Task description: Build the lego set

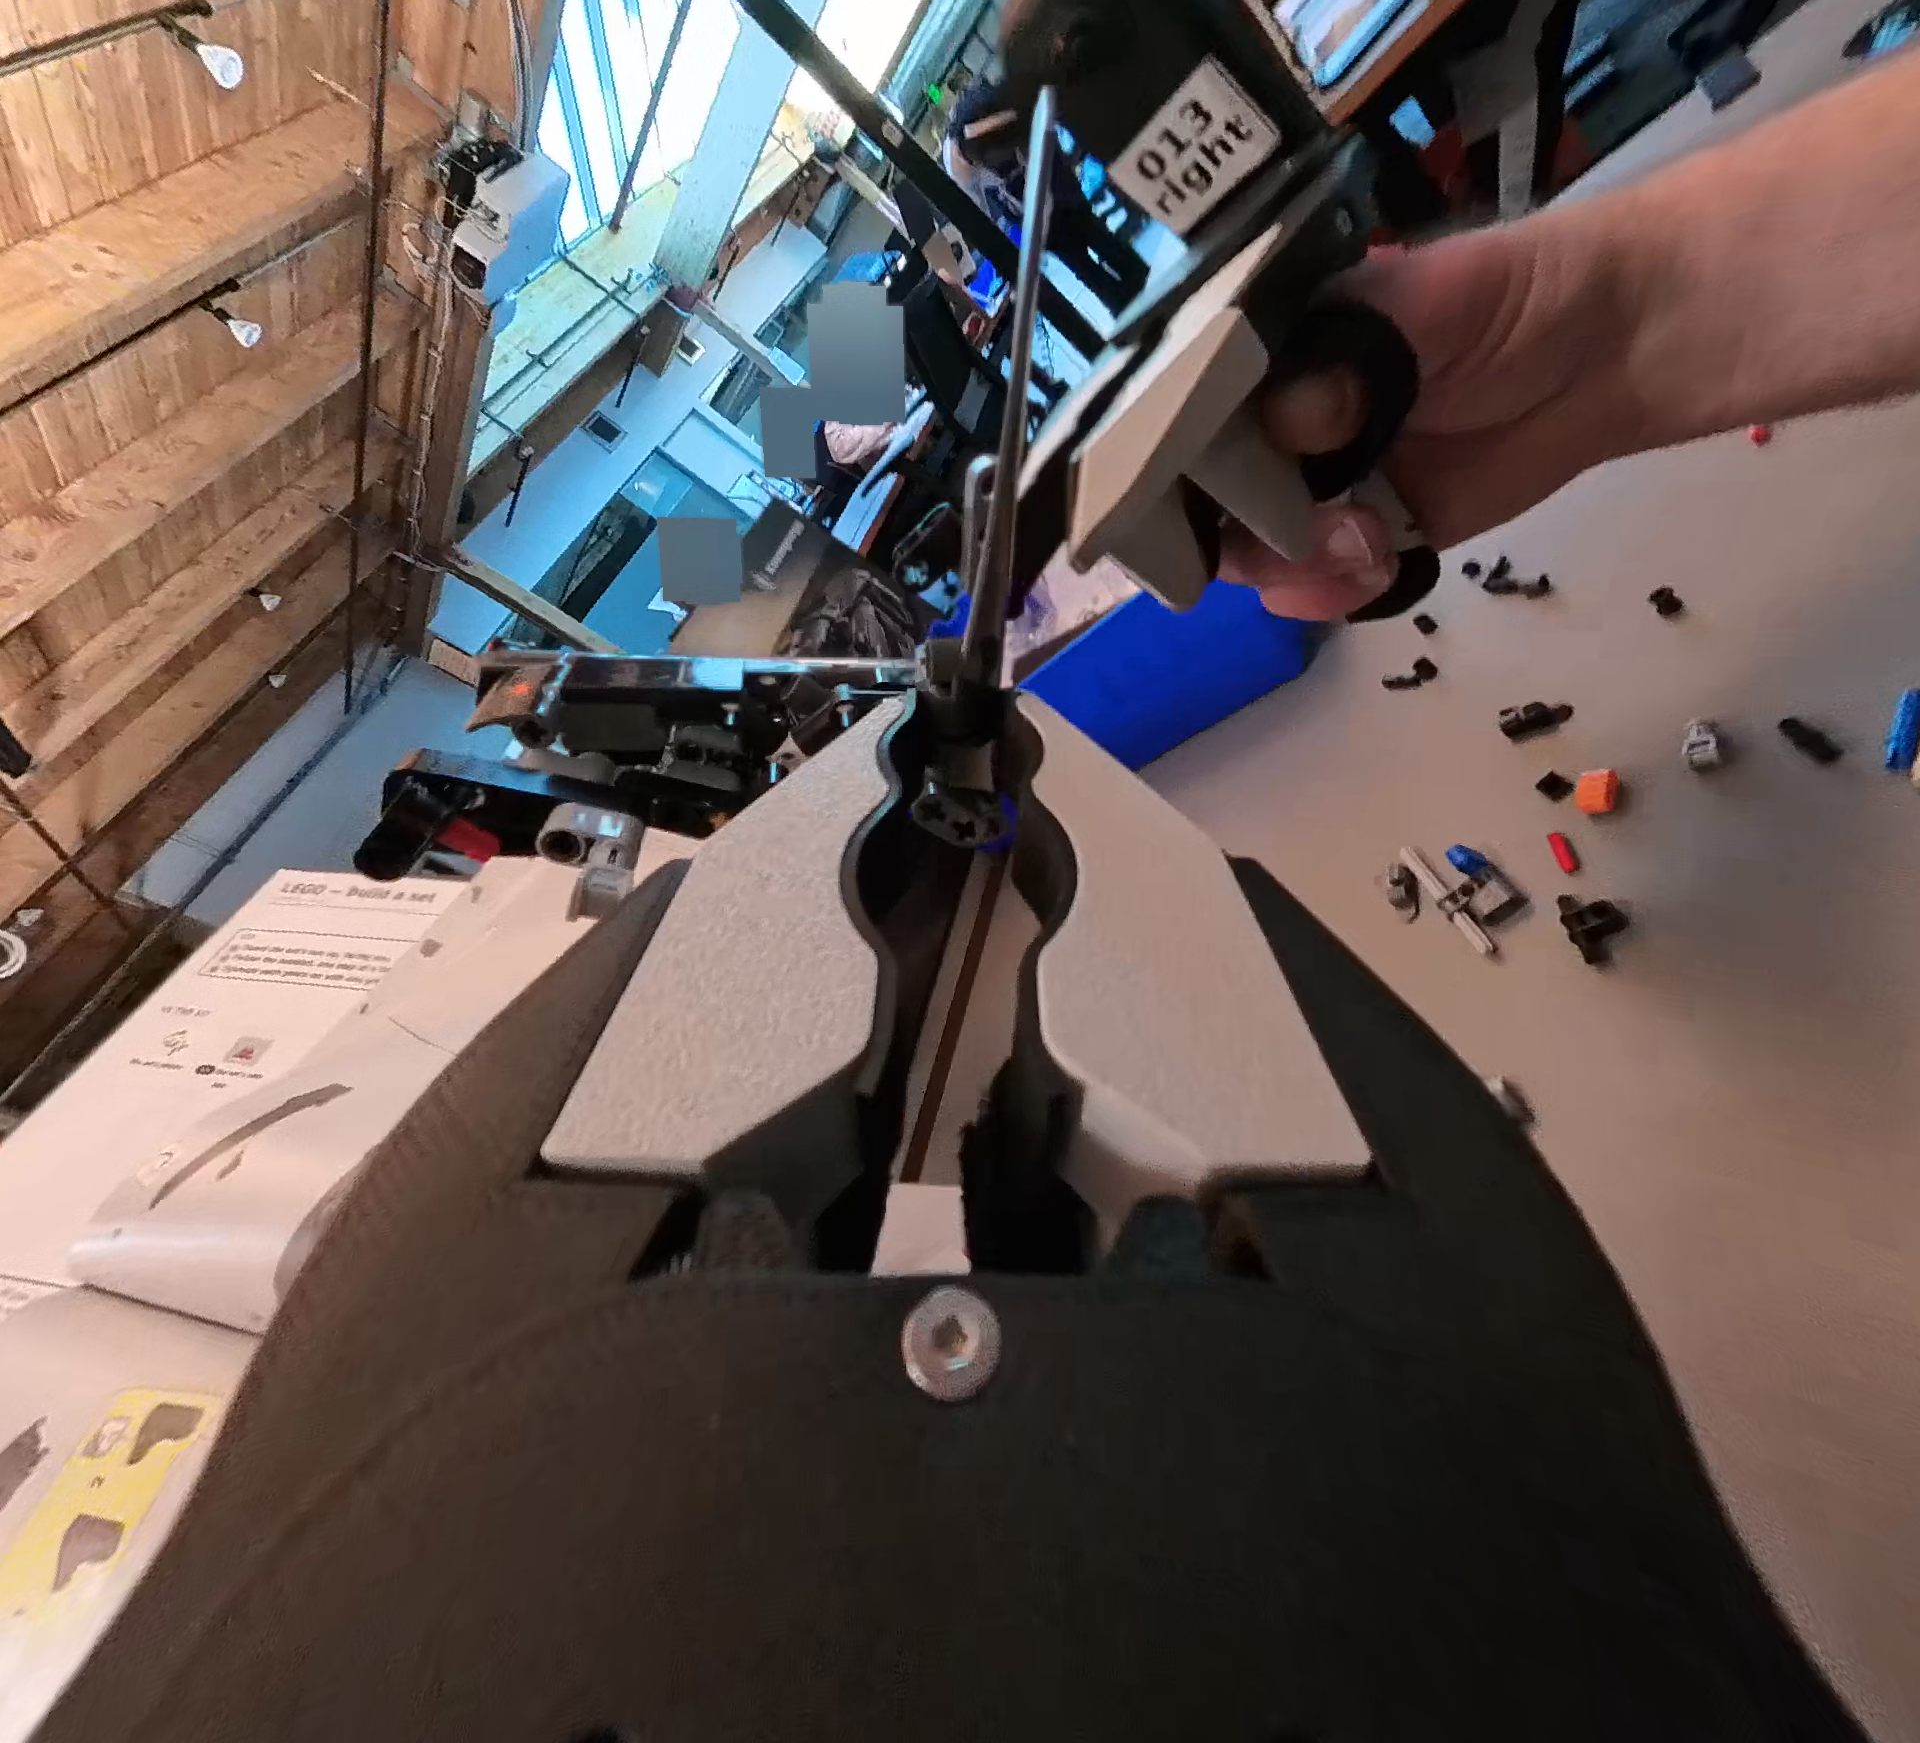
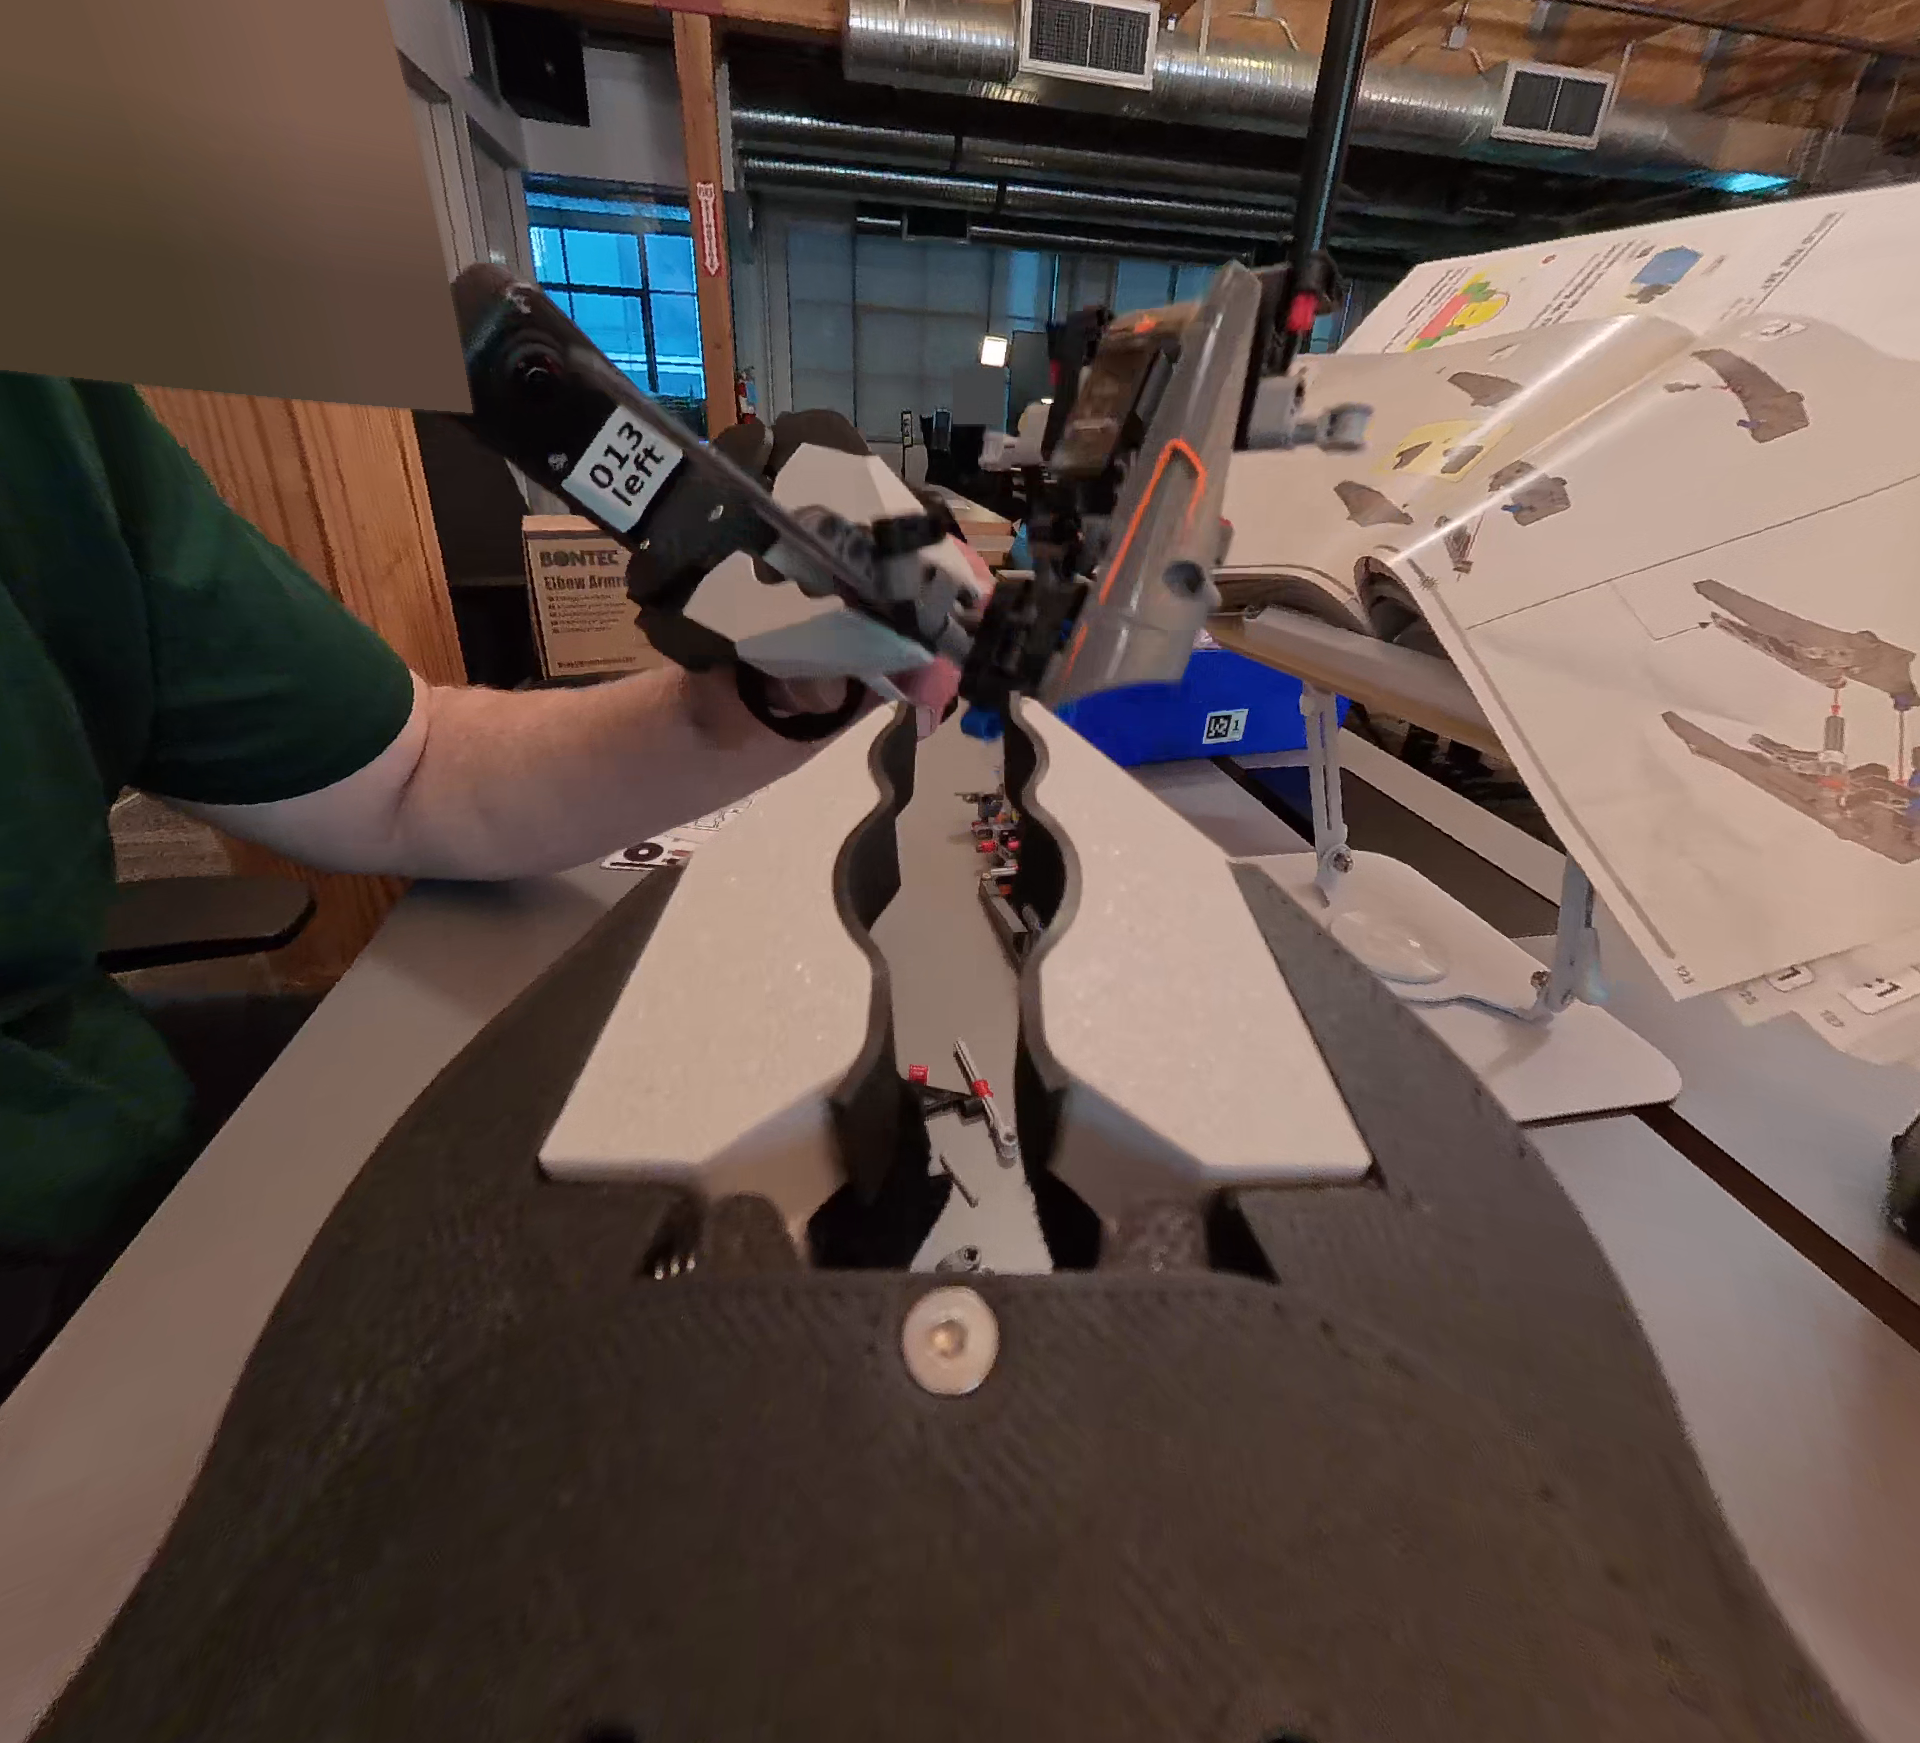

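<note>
The left claw (image 1: 961, 763) is clamped on the dark grey and black, half-built lego model (image 1: 665, 717), held above the desk, its long axis crosswise, while the right claw (image 2: 961, 727), nearly closed, touches its lower end.

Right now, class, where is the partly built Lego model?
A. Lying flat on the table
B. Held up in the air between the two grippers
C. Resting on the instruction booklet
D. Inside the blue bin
B: the Lego model is raised above the table, with the left gripper and right gripper meeting at its lower end.
</note>
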A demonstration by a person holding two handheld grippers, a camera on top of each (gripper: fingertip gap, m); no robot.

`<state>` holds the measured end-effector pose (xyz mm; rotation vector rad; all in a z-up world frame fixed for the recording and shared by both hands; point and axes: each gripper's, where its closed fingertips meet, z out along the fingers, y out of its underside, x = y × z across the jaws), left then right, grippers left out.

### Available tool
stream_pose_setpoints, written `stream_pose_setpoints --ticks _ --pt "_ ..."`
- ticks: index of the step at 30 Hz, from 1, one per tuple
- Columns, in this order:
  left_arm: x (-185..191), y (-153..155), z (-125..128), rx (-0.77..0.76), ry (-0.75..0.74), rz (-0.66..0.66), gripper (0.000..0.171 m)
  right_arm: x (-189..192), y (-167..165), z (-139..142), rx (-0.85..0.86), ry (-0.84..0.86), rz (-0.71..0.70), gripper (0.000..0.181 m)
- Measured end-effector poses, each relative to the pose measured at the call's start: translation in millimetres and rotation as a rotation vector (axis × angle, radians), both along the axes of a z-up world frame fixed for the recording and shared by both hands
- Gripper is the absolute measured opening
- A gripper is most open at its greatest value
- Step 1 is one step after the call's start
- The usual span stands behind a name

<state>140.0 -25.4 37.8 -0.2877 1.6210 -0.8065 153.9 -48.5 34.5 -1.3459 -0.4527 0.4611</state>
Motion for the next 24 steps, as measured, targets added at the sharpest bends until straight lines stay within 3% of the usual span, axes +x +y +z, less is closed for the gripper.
stream_pose_setpoints --ticks 10,17,24 --pt "-47 0 59 -0.085 -0.099 -0.04 0.011 -5 -19 18 0.015 0.016 0.018 0.017" --pt "-79 0 67 -0.076 -0.105 0.005 0.011 -35 -45 2 -0.076 -0.052 -0.023 0.017" --pt "-102 3 58 -0.098 -0.103 0.045 0.011 -60 -66 -23 -0.168 -0.121 -0.061 0.018"
